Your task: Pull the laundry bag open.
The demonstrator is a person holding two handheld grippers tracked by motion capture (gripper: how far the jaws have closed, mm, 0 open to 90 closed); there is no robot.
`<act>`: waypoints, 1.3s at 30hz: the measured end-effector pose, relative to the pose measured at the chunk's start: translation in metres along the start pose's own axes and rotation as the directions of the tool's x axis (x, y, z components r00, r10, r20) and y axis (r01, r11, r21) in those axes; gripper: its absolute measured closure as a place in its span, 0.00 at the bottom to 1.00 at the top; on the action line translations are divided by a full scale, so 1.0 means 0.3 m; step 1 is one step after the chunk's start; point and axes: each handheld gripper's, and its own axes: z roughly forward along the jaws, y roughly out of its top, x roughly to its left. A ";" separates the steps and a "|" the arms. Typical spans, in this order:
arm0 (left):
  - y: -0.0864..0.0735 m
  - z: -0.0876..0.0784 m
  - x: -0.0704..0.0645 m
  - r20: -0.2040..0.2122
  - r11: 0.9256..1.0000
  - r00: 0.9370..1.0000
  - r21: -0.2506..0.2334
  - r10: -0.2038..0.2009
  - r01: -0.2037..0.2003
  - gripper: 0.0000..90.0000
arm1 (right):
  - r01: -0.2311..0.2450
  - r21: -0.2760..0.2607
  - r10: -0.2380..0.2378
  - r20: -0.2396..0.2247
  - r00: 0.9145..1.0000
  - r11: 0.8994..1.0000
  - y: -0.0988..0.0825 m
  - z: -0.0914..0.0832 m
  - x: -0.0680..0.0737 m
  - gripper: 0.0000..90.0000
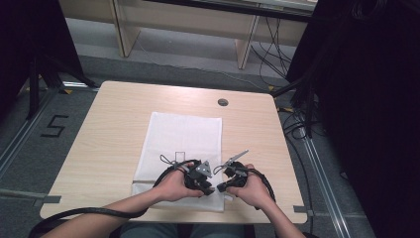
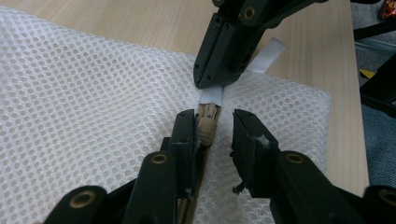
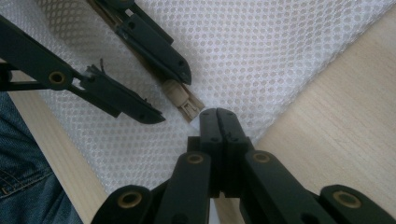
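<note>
At the near edge of the tabletop (image 1: 99, 148), a white mesh laundry bag (image 1: 183, 139) lies flat, reaching toward the middle. At its near right corner, the right gripper (image 3: 217, 114) is clamped fully on the white fabric tab (image 2: 212, 96) at the zipper's end. The left gripper (image 2: 212, 123) stands partly open astride the beige zipper pull (image 2: 207, 123), one jaw touching it, not yet pinching. The mesh looks light, limp and prone to bunching; the small hard pull is the place to grip.
</note>
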 end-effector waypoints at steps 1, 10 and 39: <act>0.000 -0.001 0.002 0.001 1.000 1.000 0.000 -0.001 0.001 0.78 | -0.003 0.005 0.003 -0.003 1.000 1.000 0.001 -0.001 0.001 1.00; -0.001 0.001 0.004 -0.017 1.000 1.000 0.000 0.004 -0.004 0.85 | -0.001 0.011 0.001 0.001 1.000 1.000 0.003 -0.001 0.001 1.00; 0.026 0.004 0.010 -0.014 0.998 1.000 0.058 -0.025 0.025 0.90 | -0.019 0.028 0.019 0.006 1.000 0.999 0.005 -0.002 0.011 1.00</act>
